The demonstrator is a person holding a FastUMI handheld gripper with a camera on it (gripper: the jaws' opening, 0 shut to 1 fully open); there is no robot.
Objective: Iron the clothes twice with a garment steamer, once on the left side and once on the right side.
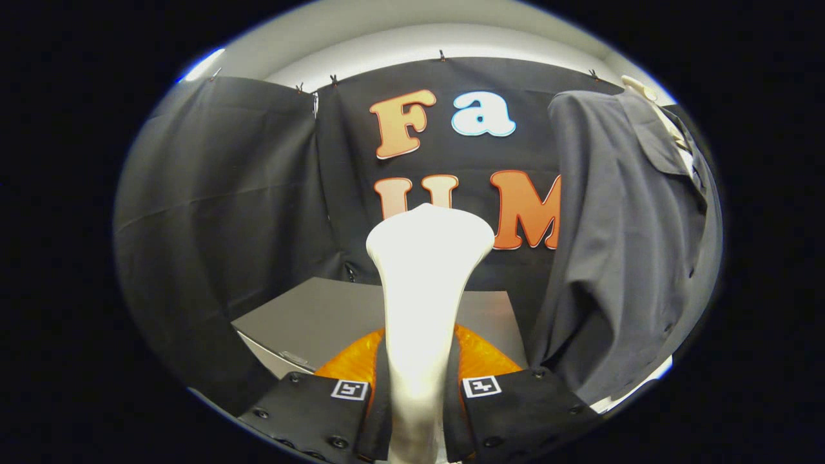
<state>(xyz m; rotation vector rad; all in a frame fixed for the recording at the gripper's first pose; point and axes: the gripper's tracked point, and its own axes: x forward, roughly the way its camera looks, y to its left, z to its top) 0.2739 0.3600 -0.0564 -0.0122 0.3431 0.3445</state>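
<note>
Gripper (416, 393) clamps white steamer (425, 270); grey shirt (625, 245) beside

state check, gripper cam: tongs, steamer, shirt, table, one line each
tongs: shut on the garment steamer, one finger on each side of its neck
garment steamer: held upright between the fingers, white head flaring above them, not touching the shirt
shirt: grey, hanging beside the steamer head, front buttoned, creases visible in the cloth
table: grey, beyond the fingers, below the steamer head
</note>
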